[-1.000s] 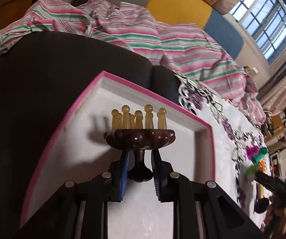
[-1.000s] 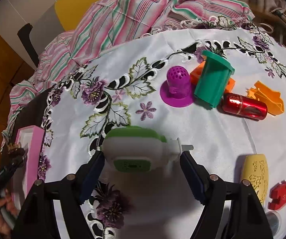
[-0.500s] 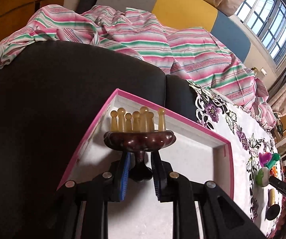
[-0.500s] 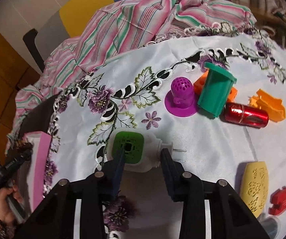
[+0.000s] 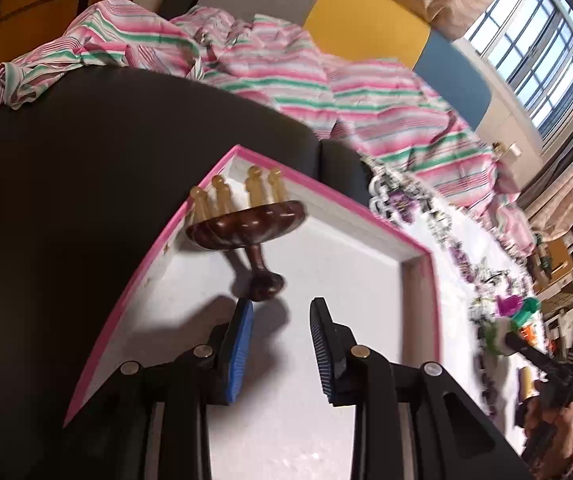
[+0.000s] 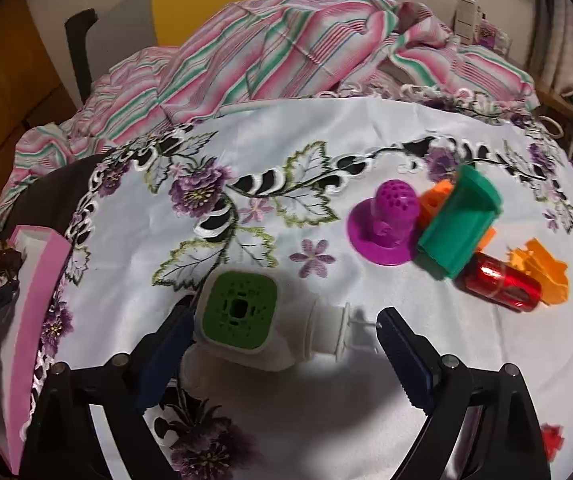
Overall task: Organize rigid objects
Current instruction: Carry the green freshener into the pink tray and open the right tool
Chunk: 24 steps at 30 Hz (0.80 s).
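A dark wooden massager (image 5: 246, 226) with amber pegs lies tilted in the far corner of the pink-rimmed white box (image 5: 418, 246). My left gripper (image 5: 282, 310) is just behind the massager's handle knob. Its jaws are opening and nothing is between them. A white plug-in device with a green top (image 6: 242, 310) rests on the flowered tablecloth (image 6: 286, 160) between the jaws of my right gripper (image 6: 284, 316). Those jaws are opening wide. The left pad is close beside the device and the right pad stands clear of it.
To the right on the cloth lie a purple perforated cap (image 6: 390, 216), a green cup (image 6: 462, 224), orange pieces (image 6: 542, 272) and a red cylinder (image 6: 498, 284). The pink box (image 6: 42, 308) sits at the table's left edge. A striped cloth (image 6: 286, 52) is heaped behind.
My left gripper let go of the wooden massager, which now lies tilted in the box. My right jaws narrowed around the green-topped device, then spread wide again.
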Available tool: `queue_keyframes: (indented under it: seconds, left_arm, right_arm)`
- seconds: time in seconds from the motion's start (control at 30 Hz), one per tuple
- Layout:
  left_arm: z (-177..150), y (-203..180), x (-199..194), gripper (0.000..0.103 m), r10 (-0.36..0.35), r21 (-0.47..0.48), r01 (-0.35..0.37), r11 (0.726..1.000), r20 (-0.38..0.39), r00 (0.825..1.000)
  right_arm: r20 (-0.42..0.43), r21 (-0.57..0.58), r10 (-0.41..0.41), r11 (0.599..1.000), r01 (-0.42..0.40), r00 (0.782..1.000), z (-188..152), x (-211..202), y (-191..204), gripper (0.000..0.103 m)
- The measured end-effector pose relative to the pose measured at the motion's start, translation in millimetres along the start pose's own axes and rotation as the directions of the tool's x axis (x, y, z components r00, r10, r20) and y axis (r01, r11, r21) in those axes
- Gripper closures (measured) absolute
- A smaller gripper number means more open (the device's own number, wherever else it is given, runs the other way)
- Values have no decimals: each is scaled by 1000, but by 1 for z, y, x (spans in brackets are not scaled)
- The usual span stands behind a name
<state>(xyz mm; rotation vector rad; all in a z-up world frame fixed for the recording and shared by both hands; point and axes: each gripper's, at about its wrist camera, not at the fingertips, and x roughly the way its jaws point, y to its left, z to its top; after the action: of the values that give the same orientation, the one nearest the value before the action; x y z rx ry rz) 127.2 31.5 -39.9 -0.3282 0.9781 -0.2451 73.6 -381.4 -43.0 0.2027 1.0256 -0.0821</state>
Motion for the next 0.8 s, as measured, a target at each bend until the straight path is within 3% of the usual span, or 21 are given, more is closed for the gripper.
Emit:
queue_keyframes:
  seconds: [0.07, 0.13, 0.27, 0.57, 0.8]
  left_arm:
    - [-3, -5, -5, 74, -6, 15, 6, 1000, 6, 1000]
    - [-9, -11, -13, 74, -6, 38, 6, 999, 16, 1000]
    - [-24, -19, -32, 74, -44, 45, 41, 998, 63, 997]
    - [-76, -29, -72, 74, -95, 55, 89, 995, 119, 988]
    - [-109, -36, -85, 74, -67, 106, 57, 993, 94, 993]
  right_arm:
    - [-13, -5, 21, 1000, -21, 1000, -2, 4, 2, 14]
    - [-21, -3, 60, 998, -60, 998, -4, 7, 4, 34]
    - [-42, 8, 90, 996, -90, 995, -6, 11, 3, 48]
    - [-47, 47, 170, 985, -167, 984, -13, 0, 13, 48]
    - [-29, -44, 293, 955, -295, 956, -18, -26, 86, 48]
